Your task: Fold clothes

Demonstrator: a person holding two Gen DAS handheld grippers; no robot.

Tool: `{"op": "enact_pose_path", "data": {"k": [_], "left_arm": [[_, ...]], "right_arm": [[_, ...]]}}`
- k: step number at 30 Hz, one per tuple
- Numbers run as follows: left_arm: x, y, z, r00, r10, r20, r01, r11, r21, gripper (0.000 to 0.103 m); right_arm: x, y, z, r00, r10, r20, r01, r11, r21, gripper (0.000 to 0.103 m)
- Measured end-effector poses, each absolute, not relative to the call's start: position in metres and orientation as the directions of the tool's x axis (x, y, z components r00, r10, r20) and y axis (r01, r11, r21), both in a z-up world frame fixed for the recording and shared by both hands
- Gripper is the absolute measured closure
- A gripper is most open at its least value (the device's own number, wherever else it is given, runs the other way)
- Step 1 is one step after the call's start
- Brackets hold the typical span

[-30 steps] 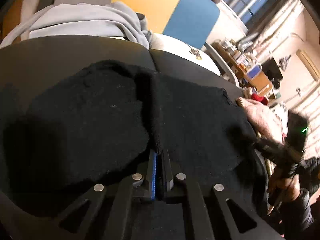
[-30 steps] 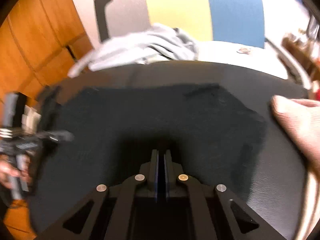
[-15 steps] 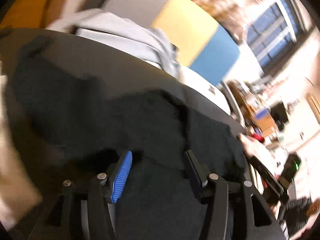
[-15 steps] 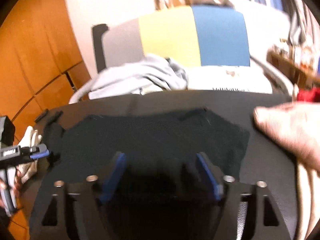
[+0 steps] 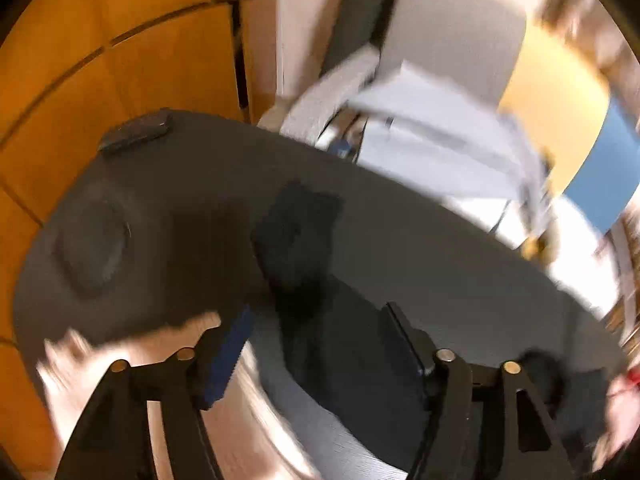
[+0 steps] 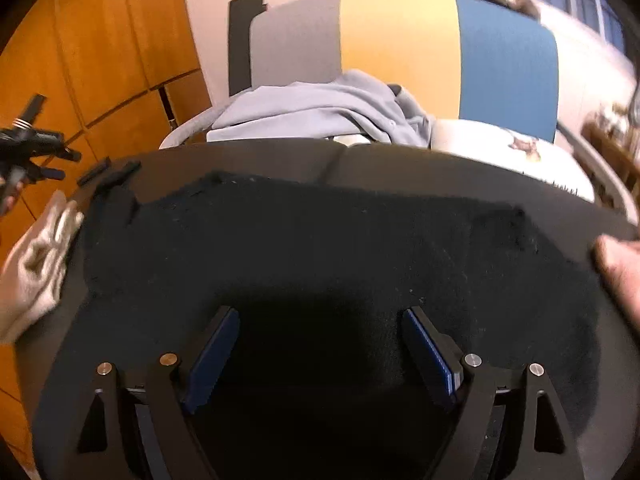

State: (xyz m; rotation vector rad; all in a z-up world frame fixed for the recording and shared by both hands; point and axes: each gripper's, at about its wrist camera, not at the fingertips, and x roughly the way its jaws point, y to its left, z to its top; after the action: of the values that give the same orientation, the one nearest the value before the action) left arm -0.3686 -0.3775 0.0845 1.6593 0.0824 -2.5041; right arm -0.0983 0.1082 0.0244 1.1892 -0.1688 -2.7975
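Right wrist view looks down on a black garment [image 6: 328, 248] spread flat across a dark round table [image 6: 400, 160], reaching nearly from the left rim to the right. The right gripper [image 6: 320, 356] hangs over the near part of the cloth with its jaws wide and opening further; the blue pads [image 6: 212, 356] stand apart, pinching nothing, with cloth below the gap. A light-coloured cloth [image 6: 36, 268] lies at the table's left edge, and beyond the far rim a grey hoodie [image 6: 320, 108] is heaped on a chair [image 6: 400, 36] with a grey, yellow and blue back. The left wrist view is badly smeared: the left gripper [image 5: 316, 344] also has its jaws wide and opening, nothing gripped, above the table's edge, where a dark strip that is probably a sleeve or corner of the garment [image 5: 296, 236] runs toward it. A small dark flat object [image 5: 136, 132] sits near the far rim.
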Motion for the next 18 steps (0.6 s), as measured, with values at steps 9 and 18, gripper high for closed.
{"op": "enact_pose_path", "data": {"k": [9,18], "left_arm": [[-0.442,-0.372,0.015,-0.237,-0.445,-0.864,0.153,-0.895,0.419,0.033],[-0.459,-0.401,0.009,-0.277,-0.290,-0.916,0.209,-0.949,0.237,0.084]], "right_arm": [[-0.107,0.107,0.015,-0.672,-0.173,-0.720,0.063,-0.982,0.177,0.000],[-0.110,0.104,0.012,-0.659,-0.143,-0.739,0.064,-0.989,0.135,0.000]]}}
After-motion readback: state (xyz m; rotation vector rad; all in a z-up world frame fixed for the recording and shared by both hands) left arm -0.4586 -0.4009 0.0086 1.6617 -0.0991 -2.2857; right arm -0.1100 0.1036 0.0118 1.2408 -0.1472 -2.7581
